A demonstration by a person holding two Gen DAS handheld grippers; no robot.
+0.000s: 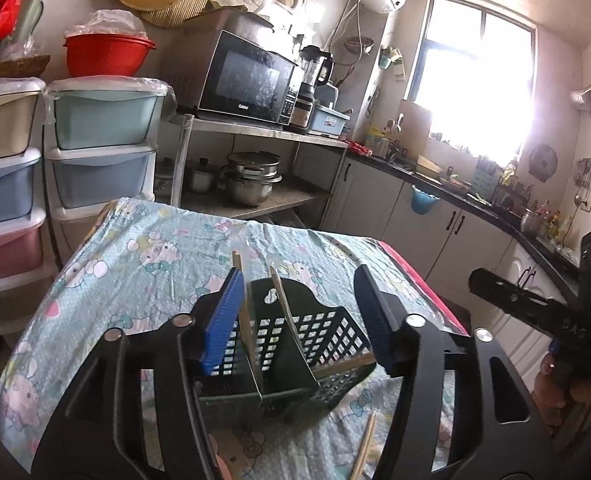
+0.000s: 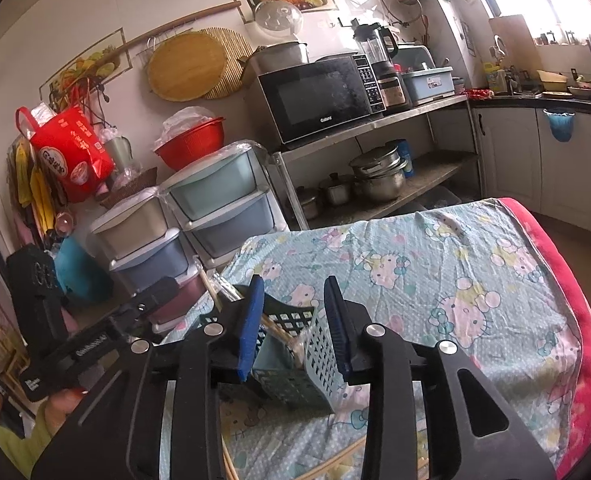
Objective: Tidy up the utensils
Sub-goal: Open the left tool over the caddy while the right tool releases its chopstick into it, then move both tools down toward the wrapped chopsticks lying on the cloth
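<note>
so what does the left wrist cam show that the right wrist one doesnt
Only the left wrist view shows the whole window and the stove-side counter. Only the right wrist view shows the red bag hanging on the wall. Both show the dark utensil basket with chopsticks in it, the microwave and the stacked drawers.

This is a lived-in home kitchen. A microwave (image 2: 321, 98) sits on a steel rack at upper centre, with a blender (image 2: 377, 50) beside it and metal pots (image 2: 377, 174) on the shelf below. At right, white cabinets (image 1: 427, 220) run under a dark counter (image 1: 455, 190) crowded with bottles, below a bright window (image 1: 471, 76). Left of the rack stand stacked plastic drawers (image 1: 103, 148) topped by a red bowl (image 1: 107, 54). Round bamboo boards (image 2: 187, 66) hang on the tiled wall. A cartoon-print cloth (image 2: 455, 280) covers the table in the foreground.
</note>
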